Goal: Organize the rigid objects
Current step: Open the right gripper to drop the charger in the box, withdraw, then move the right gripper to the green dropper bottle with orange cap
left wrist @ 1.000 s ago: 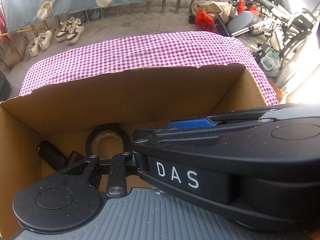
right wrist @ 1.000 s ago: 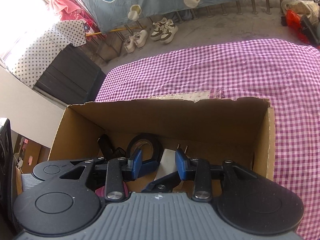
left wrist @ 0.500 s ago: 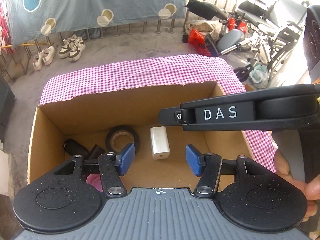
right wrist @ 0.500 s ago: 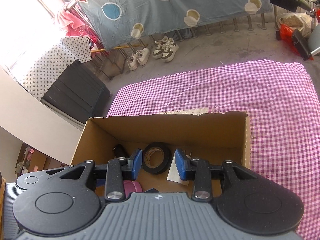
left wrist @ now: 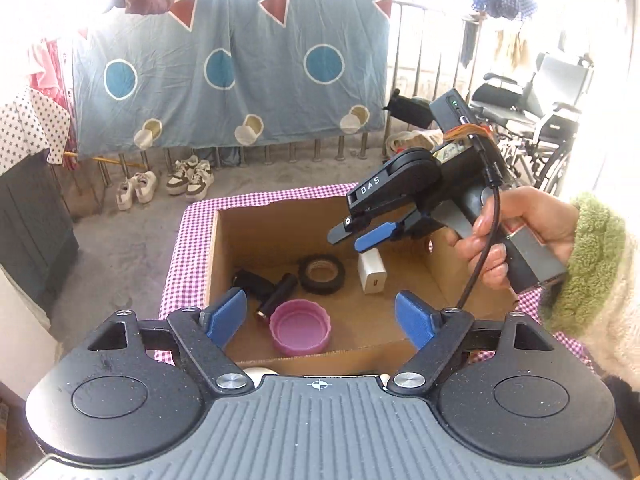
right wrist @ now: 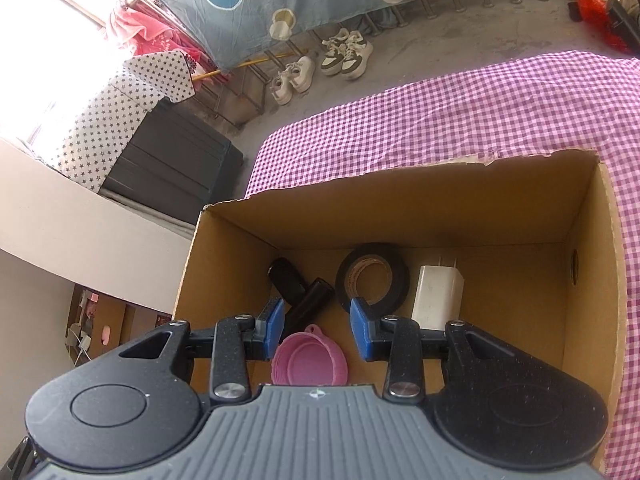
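Observation:
An open cardboard box [left wrist: 256, 224] [right wrist: 596, 280] on a purple checked cloth [right wrist: 460, 112] holds a black tape roll [left wrist: 322, 274] [right wrist: 373, 278], a white charger [left wrist: 372, 272] [right wrist: 438, 298], a pink lid [left wrist: 300, 330] [right wrist: 308, 362] and two black cylinders [left wrist: 266, 288] [right wrist: 300, 294]. My left gripper [left wrist: 320, 316] is open and empty, raised above the box's near edge. My right gripper [right wrist: 316, 326] is open and empty above the box; it also shows in the left wrist view [left wrist: 358, 236], held by a hand.
The cloth-covered table [left wrist: 176, 264] has edges left and far. Shoes [left wrist: 164, 184] and a railing with a blue sheet [left wrist: 224, 68] lie beyond. A wheelchair [left wrist: 532, 120] stands at the right. A dark cabinet [right wrist: 168, 164] stands left of the table.
Both grippers have risen up and back from inside the box. The left gripper has opened wider. The right gripper has moved off to the right of the left one.

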A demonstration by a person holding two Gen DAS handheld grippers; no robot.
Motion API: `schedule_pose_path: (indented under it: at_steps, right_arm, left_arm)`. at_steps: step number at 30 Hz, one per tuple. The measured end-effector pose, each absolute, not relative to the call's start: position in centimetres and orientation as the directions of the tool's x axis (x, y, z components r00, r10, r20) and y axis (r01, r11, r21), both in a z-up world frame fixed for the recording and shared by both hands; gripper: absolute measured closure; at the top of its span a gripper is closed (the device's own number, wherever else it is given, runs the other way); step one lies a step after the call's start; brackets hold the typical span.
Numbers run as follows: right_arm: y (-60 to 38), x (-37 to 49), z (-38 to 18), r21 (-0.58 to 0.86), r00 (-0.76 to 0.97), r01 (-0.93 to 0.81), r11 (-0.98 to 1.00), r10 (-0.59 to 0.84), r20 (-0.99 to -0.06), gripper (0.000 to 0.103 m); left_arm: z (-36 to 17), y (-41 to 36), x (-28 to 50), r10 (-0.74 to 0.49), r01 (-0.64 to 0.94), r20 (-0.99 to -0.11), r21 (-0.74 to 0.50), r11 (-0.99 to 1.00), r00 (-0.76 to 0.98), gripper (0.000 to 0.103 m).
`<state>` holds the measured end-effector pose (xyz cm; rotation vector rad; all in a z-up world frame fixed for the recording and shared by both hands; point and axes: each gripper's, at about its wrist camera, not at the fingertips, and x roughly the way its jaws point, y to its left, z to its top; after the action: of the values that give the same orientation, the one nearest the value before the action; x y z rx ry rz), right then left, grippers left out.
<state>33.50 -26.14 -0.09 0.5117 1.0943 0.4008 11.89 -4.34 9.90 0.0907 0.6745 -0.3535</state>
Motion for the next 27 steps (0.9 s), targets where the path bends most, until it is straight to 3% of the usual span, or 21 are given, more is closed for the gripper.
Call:
schedule_pose_path:
  at_steps: [3,6,11,23,27]
  right_arm:
    - [-25.8,34.5,-2.1,0.576,0.361,-0.006,0.818,0.539,-0.761,0.063]
    - [-26.4,34.3,-3.1,0.472,0.371,0.044,0.880,0.425,-0.826,0.065]
    - [-27.0,33.4,-2.3,0.390,0.412,0.064,0.919,0.332,-0.849,0.064]
    - [-25.5,34.2,-3.4,0.378,0.386,0.075,0.923,0.322,-0.864,0.064]
    - [-25.2,31.8,-1.4,0.386,0.429,0.023,0.922,0.339,-0.837,0.063]
  left_arm:
    - [8.6,-2.9,10.6,-0.311,0.344,-0.628,-0.072,0.936,0.713,0.021]
    - [7.6,-1.6,10.1,-0.332,0.335,-0.631,-0.120,0.935,0.701,0.021]
    - [6.3,0.0,9.5,-0.329,0.311,-0.638,-0.144,0.939,0.696,0.021]
    - [5.2,1.5,7.9,-0.331,0.297,-0.643,-0.166,0.940,0.690,0.020]
    - [4.7,1.5,7.6,-0.320,0.299,-0.643,-0.147,0.943,0.695,0.020]
